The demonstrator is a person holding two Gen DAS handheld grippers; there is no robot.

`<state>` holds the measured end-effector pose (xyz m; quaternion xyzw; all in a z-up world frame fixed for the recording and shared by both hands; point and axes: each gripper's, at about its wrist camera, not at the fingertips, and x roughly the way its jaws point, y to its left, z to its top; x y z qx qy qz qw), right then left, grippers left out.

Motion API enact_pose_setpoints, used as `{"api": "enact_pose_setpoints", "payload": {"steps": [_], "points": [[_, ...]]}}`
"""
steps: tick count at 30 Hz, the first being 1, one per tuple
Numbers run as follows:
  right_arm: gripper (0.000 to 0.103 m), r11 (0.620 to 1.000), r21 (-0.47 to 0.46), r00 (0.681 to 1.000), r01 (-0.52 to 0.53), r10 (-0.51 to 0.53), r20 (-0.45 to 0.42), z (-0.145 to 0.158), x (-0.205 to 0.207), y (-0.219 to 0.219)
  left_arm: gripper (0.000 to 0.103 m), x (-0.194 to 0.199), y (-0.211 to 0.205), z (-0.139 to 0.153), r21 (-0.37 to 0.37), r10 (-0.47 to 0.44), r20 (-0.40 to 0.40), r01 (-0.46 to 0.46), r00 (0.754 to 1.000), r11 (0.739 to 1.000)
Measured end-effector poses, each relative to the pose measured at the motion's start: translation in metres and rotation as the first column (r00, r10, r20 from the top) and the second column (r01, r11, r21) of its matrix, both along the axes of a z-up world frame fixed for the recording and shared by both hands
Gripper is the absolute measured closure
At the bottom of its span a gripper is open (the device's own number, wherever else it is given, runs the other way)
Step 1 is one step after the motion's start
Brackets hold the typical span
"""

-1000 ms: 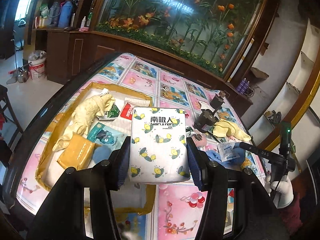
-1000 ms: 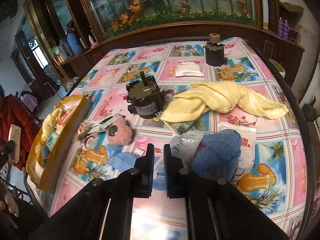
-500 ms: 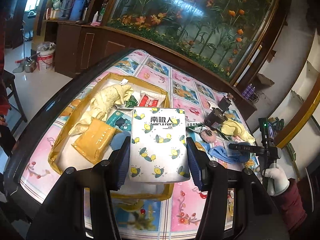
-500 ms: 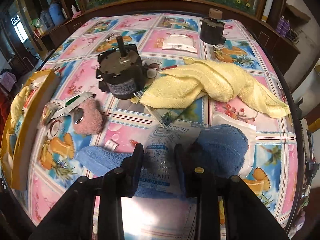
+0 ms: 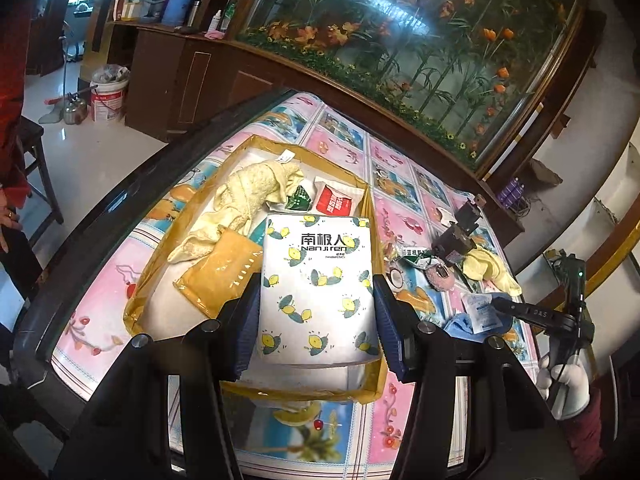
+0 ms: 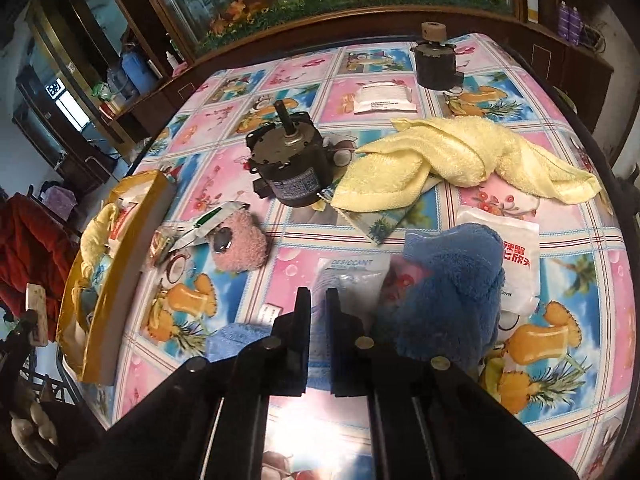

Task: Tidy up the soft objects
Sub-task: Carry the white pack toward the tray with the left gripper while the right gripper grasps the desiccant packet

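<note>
My left gripper [image 5: 316, 300] is shut on a white soft pack with lemon print [image 5: 318, 280] and holds it above the yellow tray [image 5: 134, 312]. The tray holds a cream towel [image 5: 248, 192], a mustard pouch [image 5: 218, 276] and a red-and-white packet [image 5: 335, 201]. My right gripper [image 6: 318, 300] is shut on a clear desiccant packet [image 6: 352, 276] that lies on the table. A blue towel [image 6: 452, 288] sits just right of it, a yellow towel [image 6: 456, 160] farther back, a pink plush [image 6: 240, 246] to the left.
Two black motors [image 6: 290, 168] [image 6: 434, 62] stand on the flowered tablecloth. A white glove packet [image 6: 516, 252] lies under the blue towel and another white packet [image 6: 384, 98] lies at the back. The tray shows at the left table edge [image 6: 100, 276].
My right gripper opened around the desiccant packet, then shut on it. My left gripper carried the lemon-print pack further over the tray.
</note>
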<state>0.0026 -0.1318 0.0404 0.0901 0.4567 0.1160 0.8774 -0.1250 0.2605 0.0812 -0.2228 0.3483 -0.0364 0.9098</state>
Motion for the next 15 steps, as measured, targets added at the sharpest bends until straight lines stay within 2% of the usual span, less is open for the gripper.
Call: {"api": "enact_pose_setpoints", "payload": {"steps": [3, 6, 8, 9, 11, 15], "points": [[0.099, 1.000, -0.009, 1.000, -0.024, 0.024, 0.002, 0.004, -0.003, 0.008, 0.051, 0.001, 0.006, -0.004, -0.017, 0.007, -0.004, -0.007, 1.000, 1.000], [0.097, 0.994, -0.104, 0.999, -0.027, 0.030, 0.033, 0.005, 0.000, 0.014, 0.051, 0.002, 0.007, -0.006, -0.024, 0.002, 0.001, -0.002, 1.000, 1.000], [0.094, 0.986, -0.163, 0.999, -0.028, 0.032, 0.024, 0.004, 0.005, 0.018, 0.051, 0.002, 0.006, -0.006, -0.019, -0.001, 0.013, 0.001, 1.000, 1.000], [0.090, 0.984, -0.176, 0.999, -0.037, 0.039, 0.008, 0.001, 0.009, 0.022, 0.051, 0.002, 0.005, -0.006, -0.019, -0.005, 0.018, 0.005, 1.000, 1.000], [0.075, 0.976, -0.210, 0.999, -0.054, 0.051, -0.019, -0.008, 0.015, 0.028, 0.051, 0.003, 0.002, -0.007, -0.018, -0.016, 0.017, 0.017, 1.000, 1.000], [0.056, 0.956, -0.289, 0.997, -0.060, 0.041, -0.070, -0.026, 0.028, 0.039, 0.051, 0.002, 0.000, -0.008, -0.005, -0.025, 0.019, 0.025, 1.000, 1.000]]}}
